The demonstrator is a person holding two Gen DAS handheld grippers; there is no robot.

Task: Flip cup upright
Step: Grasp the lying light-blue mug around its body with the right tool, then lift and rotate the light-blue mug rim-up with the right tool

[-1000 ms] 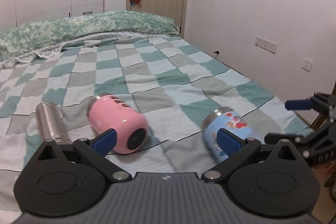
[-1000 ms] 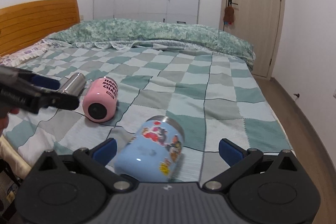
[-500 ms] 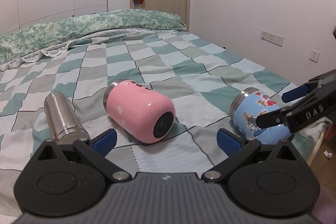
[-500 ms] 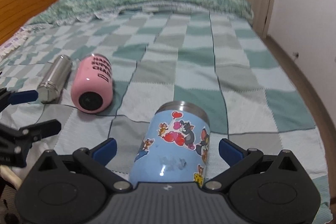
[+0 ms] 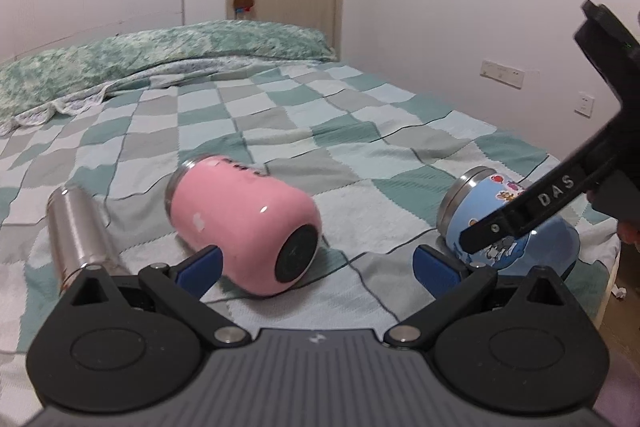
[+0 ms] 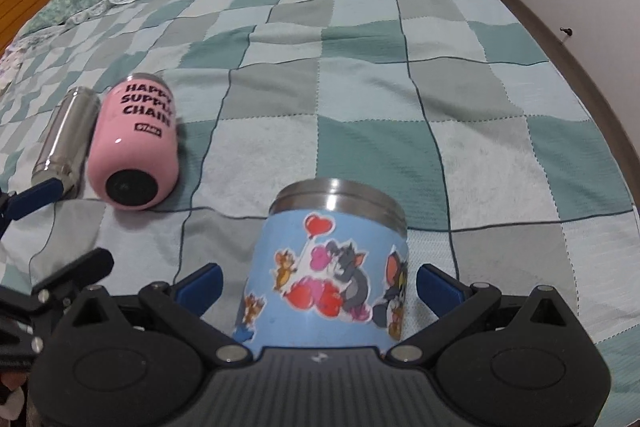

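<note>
On the checked bed (image 6: 460,99), the blue cartoon cup (image 6: 332,267) lies on its side between the spread, empty jaws of the right gripper (image 6: 319,285), steel rim pointing away. Left of that cup, the left gripper (image 5: 316,263), jaws open, faces the pink cup (image 5: 244,223). Only the left view shows the blue cup's underside resting on the bed.

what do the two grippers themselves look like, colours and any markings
Both look alike: the left gripper and right gripper have a matte black ribbed body, two round black discs, black angular linkage arms with silver pivot screws, and blue pads on the fingers. A small white logo sits at the centre. Seen from the left wrist, the right gripper's arm carries raised "DAS" lettering. No cables or sleeves show.
</note>
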